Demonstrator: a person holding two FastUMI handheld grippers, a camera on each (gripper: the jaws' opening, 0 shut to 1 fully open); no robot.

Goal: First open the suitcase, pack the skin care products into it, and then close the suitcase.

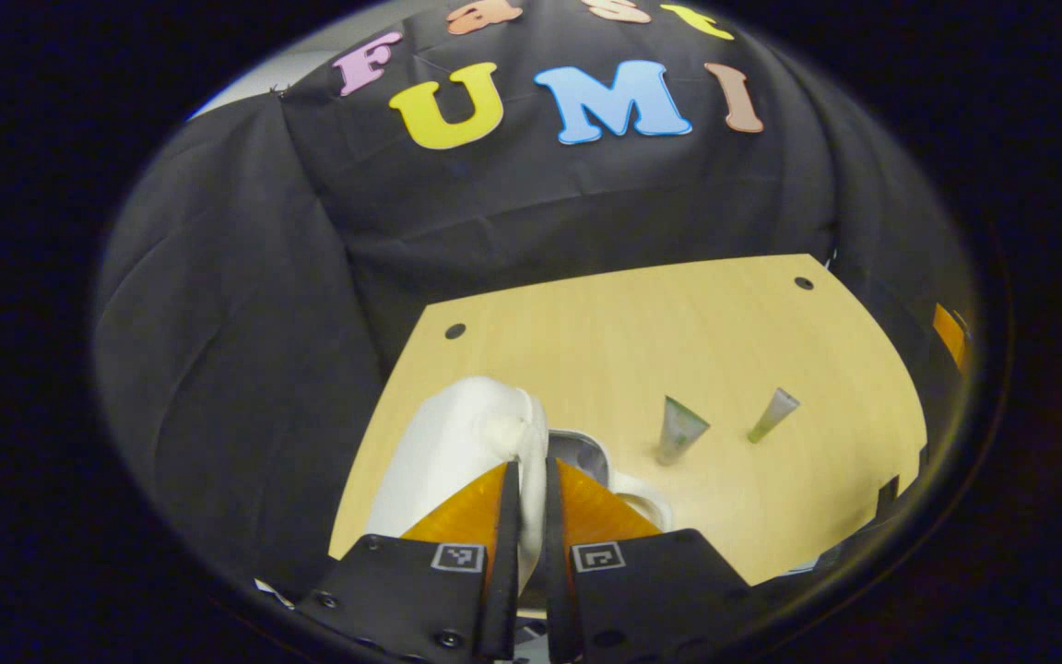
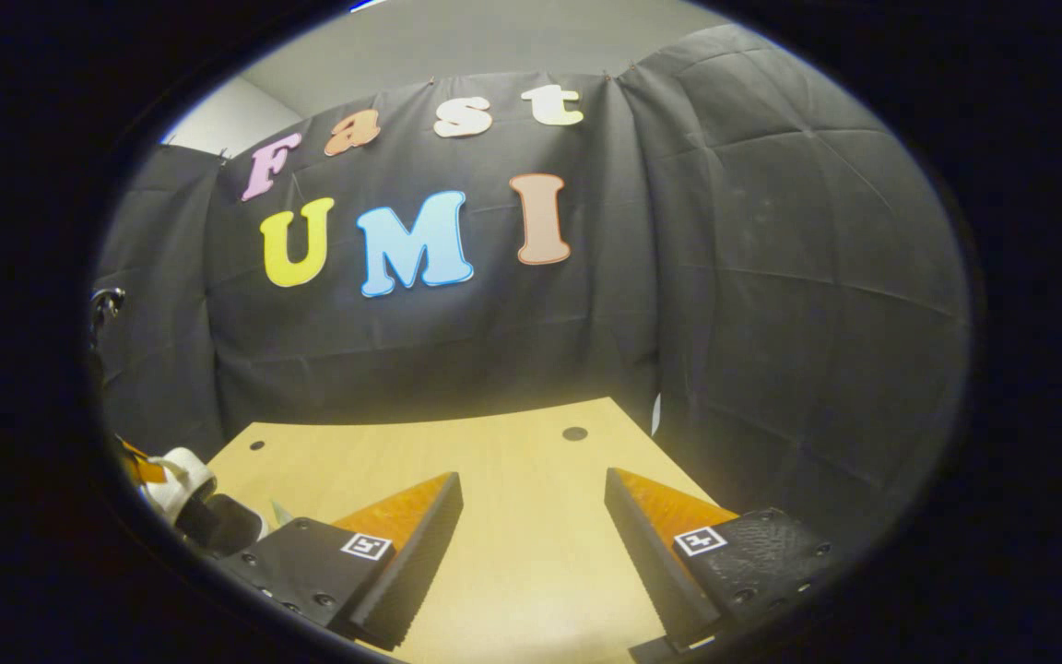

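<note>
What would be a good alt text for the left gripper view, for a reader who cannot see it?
The left gripper has its fingers nearly together on the raised edge of a small white suitcase on a light wooden table. Two small skin care tubes lie on the table beyond it, in front of black cloth.

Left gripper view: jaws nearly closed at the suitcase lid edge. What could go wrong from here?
1. The left gripper has its jaws pinched on the thin edge of the white suitcase lid; so narrow a hold may slip as the lid swings.
2. Two skin care tubes stand upright close beside the case; a jolt could topple them.
3. The right gripper is open over bare table, not bracing the case, so it could slide.
</note>
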